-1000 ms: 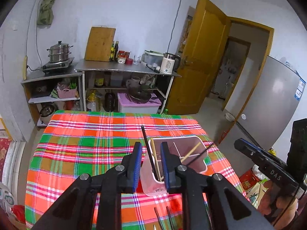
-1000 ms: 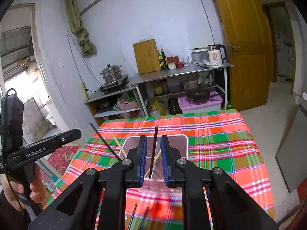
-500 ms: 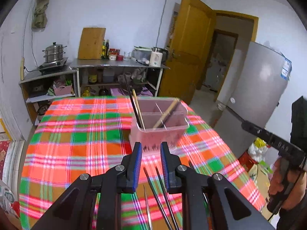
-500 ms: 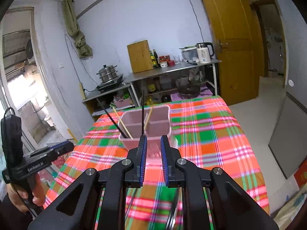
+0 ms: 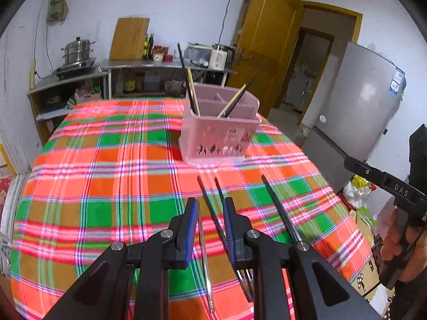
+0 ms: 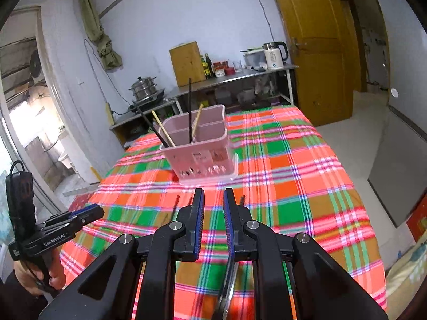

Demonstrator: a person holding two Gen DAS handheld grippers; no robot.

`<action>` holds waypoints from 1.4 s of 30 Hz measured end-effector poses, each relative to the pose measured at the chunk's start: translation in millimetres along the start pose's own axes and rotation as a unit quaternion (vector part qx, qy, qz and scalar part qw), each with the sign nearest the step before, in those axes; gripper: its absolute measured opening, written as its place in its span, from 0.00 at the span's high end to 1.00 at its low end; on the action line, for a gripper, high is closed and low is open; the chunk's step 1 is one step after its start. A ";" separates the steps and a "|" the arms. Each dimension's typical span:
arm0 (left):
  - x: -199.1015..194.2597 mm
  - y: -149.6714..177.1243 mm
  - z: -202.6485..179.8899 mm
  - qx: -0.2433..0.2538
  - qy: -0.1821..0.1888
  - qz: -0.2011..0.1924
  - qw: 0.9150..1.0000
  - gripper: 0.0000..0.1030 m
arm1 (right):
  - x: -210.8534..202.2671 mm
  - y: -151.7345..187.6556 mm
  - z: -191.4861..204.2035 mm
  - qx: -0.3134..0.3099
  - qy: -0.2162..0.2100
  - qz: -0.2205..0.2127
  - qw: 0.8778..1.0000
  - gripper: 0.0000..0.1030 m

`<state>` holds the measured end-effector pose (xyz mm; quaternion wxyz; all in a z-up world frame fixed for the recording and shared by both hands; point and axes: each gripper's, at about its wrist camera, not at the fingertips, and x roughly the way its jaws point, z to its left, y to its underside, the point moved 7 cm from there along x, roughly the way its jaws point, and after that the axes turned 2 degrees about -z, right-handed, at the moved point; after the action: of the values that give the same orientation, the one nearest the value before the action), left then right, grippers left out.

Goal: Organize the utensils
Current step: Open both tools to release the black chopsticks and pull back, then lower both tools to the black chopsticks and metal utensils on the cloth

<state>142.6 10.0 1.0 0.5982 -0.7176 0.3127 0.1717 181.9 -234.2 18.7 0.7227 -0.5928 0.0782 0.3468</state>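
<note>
A pink utensil caddy (image 5: 218, 133) (image 6: 202, 157) stands on the plaid tablecloth with black and wooden chopsticks leaning in its compartments. Nearer to me, loose black chopsticks (image 5: 210, 208) and one more to the right (image 5: 280, 213) lie flat on the cloth beside a thin silver utensil (image 5: 205, 253). My left gripper (image 5: 210, 202) hovers low over them, its jaws a narrow gap apart with nothing held. My right gripper (image 6: 214, 193) is likewise slightly apart and empty, above a silver utensil (image 6: 229, 277) and black chopstick tips (image 6: 176, 205). Each wrist view shows the other gripper at its edge.
The plaid cloth (image 5: 106, 186) covers the whole table and drops off at the right edge. Behind it stand metal shelves with a pot (image 5: 77, 53), a cutting board and a kettle. A grey fridge (image 5: 360, 106) and a wooden door are to the right.
Both grippers drew back from the caddy and sank toward the table. The caddy now sits farther off, and the loose chopsticks have come into view under the fingers.
</note>
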 end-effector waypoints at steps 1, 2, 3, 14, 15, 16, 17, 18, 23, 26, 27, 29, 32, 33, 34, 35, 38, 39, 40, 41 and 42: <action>2.7 3.6 1.8 -0.001 -0.002 0.004 1.000 0.81 | 1.9 3.0 -1.5 0.003 0.000 0.004 1.000 0.86; 5.8 6.0 3.3 -0.001 -0.004 0.008 1.000 0.81 | 2.6 7.4 -3.4 0.004 0.002 0.007 1.000 0.86; 8.4 8.4 3.7 -0.002 -0.005 0.011 1.000 0.81 | 5.9 10.0 -5.6 0.005 0.003 0.012 1.000 0.86; 43.1 32.8 13.6 -0.013 -0.014 0.056 0.998 0.81 | 40.1 43.8 -21.3 0.015 0.012 0.062 0.998 0.86; 47.7 34.7 14.3 -0.015 -0.013 0.061 0.998 0.81 | 44.2 46.7 -23.5 0.017 0.013 0.068 0.997 0.86; 51.6 35.9 15.0 -0.015 -0.013 0.065 0.998 0.81 | 48.5 49.6 -25.5 0.018 0.015 0.073 0.997 0.86; 55.6 36.8 15.7 -0.015 -0.013 0.069 0.997 0.81 | 52.4 52.3 -27.3 0.019 0.016 0.077 0.997 0.86; 60.0 37.9 16.3 -0.014 -0.014 0.072 0.997 0.81 | 56.1 55.2 -28.6 0.019 0.018 0.082 0.996 0.86; 82.5 43.8 21.5 -0.016 -0.020 0.092 0.995 0.81 | 84.7 72.6 -34.7 0.020 0.025 0.116 0.993 0.86; 94.2 46.8 25.1 -0.017 -0.023 0.103 0.994 0.81 | 99.7 81.2 -39.3 0.020 0.032 0.133 0.990 0.86; 98.2 47.7 25.9 -0.017 -0.023 0.107 0.994 0.81 | 104.0 83.5 -41.4 0.020 0.036 0.138 0.990 0.86; 102.1 48.6 27.1 -0.017 -0.024 0.110 0.993 0.81 | 109.9 86.5 -44.9 0.021 0.040 0.145 0.988 0.86; 107.6 50.0 27.8 -0.018 -0.023 0.114 0.993 0.81 | 113.4 88.0 -46.6 0.020 0.043 0.148 0.988 0.86; 109.1 49.4 27.4 -0.017 -0.024 0.113 0.993 0.81 | 113.4 87.8 -46.1 0.016 0.045 0.148 0.988 0.86; 110.2 48.8 27.0 -0.015 -0.025 0.111 0.993 0.81 | 113.5 87.9 -46.0 0.009 0.050 0.150 0.987 0.86; 111.1 48.0 26.7 -0.014 -0.027 0.111 0.993 0.81 | 113.7 88.7 -46.4 0.002 0.056 0.154 0.987 0.86; 113.5 46.2 26.0 -0.013 -0.032 0.112 0.993 0.81 | 112.2 90.3 -47.6 -0.007 0.062 0.159 0.985 0.87; 113.9 45.8 25.6 -0.012 -0.033 0.113 0.993 0.81 | 112.3 90.2 -48.5 -0.008 0.064 0.161 0.985 0.87; 114.1 45.6 25.8 -0.011 -0.036 0.114 0.993 0.81 | 111.6 90.0 -49.5 -0.008 0.066 0.162 0.985 0.87; 114.2 45.4 26.0 -0.010 -0.039 0.114 0.993 0.81 | 111.2 89.5 -50.5 -0.007 0.068 0.163 0.984 0.87; 114.9 44.7 25.7 -0.007 -0.043 0.116 0.992 0.81 | 111.1 88.4 -50.4 -0.005 0.068 0.164 0.984 0.87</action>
<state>202.3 3.0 -109.7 0.5823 -0.6725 0.3665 0.2728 227.4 -229.7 -124.9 0.6460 -0.5979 0.2214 0.4198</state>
